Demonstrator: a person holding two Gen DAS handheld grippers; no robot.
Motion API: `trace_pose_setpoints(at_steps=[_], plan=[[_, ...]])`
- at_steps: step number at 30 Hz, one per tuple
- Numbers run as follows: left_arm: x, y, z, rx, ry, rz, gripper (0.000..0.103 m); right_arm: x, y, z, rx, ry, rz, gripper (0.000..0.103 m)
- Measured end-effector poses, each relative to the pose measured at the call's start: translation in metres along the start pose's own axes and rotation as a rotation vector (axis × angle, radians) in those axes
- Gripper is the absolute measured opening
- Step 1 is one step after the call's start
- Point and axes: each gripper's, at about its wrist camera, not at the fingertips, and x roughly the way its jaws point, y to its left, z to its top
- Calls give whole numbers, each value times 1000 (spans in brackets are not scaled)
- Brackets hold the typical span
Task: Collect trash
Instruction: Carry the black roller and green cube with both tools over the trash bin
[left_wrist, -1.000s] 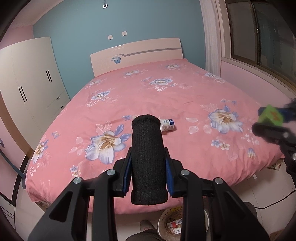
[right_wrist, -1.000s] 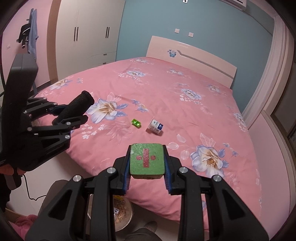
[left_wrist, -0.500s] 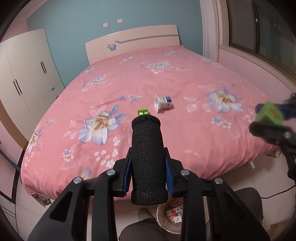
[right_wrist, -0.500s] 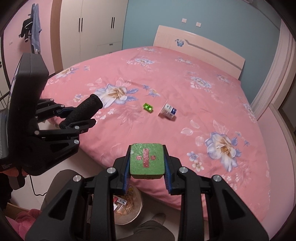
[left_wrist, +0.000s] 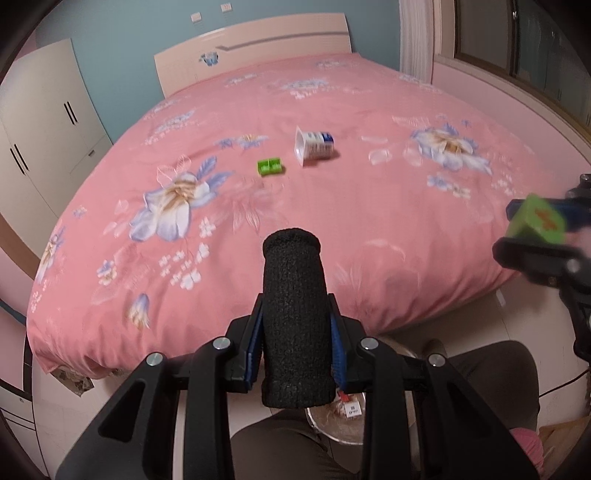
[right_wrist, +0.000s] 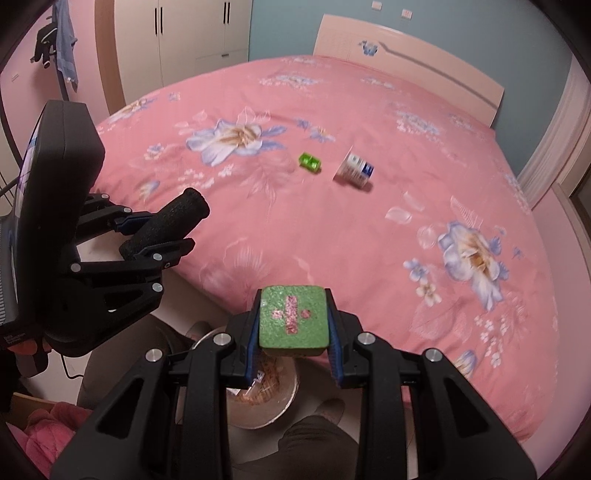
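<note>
My left gripper is shut on a black knitted tube and holds it above the bed's near edge; it also shows in the right wrist view. My right gripper is shut on a green block with a red cross, seen too in the left wrist view. A round trash bin with scraps sits on the floor right below both grippers. A small green piece and a white-blue cup lie on their sides on the pink bed.
The person's legs and foot are beside the bin. White wardrobes stand left of the bed, a headboard at the back, a window sill at right. A cable runs on the floor.
Both grippers have tilted downward and moved over the bed's edge, keeping their loads. The bin now shows more fully under them; the green piece and cup appear closer.
</note>
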Motion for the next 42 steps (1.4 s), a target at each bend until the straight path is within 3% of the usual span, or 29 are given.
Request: trace_pose_setpoints(at_steps=[18,42], plan=[[70,-13,-51,3,180,-58,33,80,22,-44,7,189,76,31],[177,-56,-132,71,488,-122,33,187,37,-122,62,471,162,31]])
